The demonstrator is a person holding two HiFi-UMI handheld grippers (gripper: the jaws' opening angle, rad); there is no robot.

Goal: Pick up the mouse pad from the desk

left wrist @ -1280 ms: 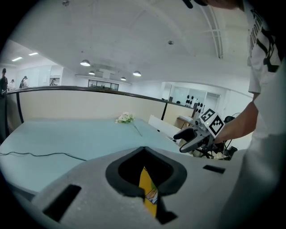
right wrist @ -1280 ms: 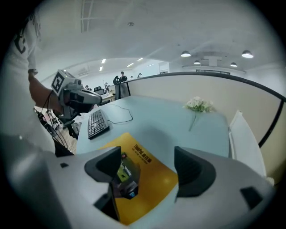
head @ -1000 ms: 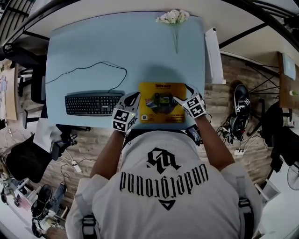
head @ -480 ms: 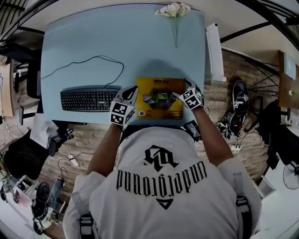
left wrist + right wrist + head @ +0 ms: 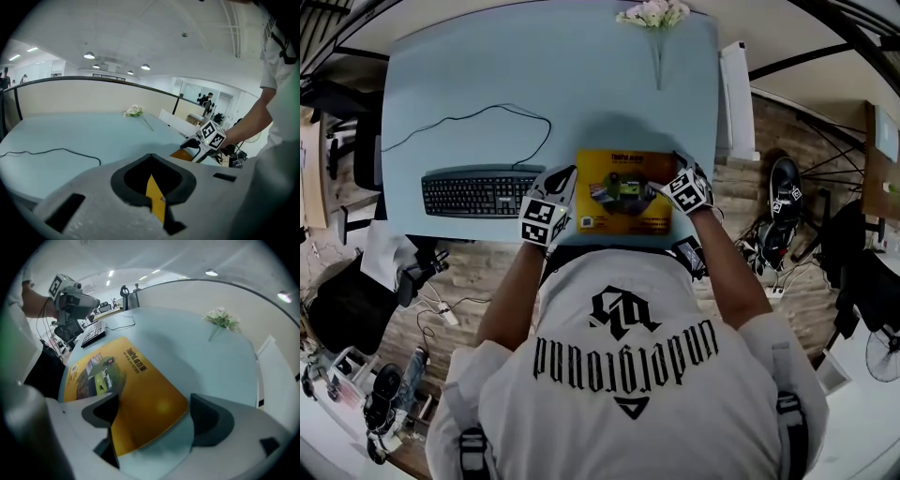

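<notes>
Widening since a second ago, the right gripper (image 5: 154,423) jaws are opening around a rounded corner of the thin, glossy yellow mouse pad (image 5: 623,217), which is resting on the smooth pale-blue desk (image 5: 487,84). The left gripper (image 5: 152,185) is pinching the pad's opposite edge.

Head cam: up high, steep look-down, whole desk (image 5: 487,84) in frame, far. L gripper view: low, near desk edge, faces across to right gripper (image 5: 190,144). R gripper view: close over pad (image 5: 140,394), faces left gripper (image 5: 86,303). All 3 share flowers (image 5: 652,13).
</notes>
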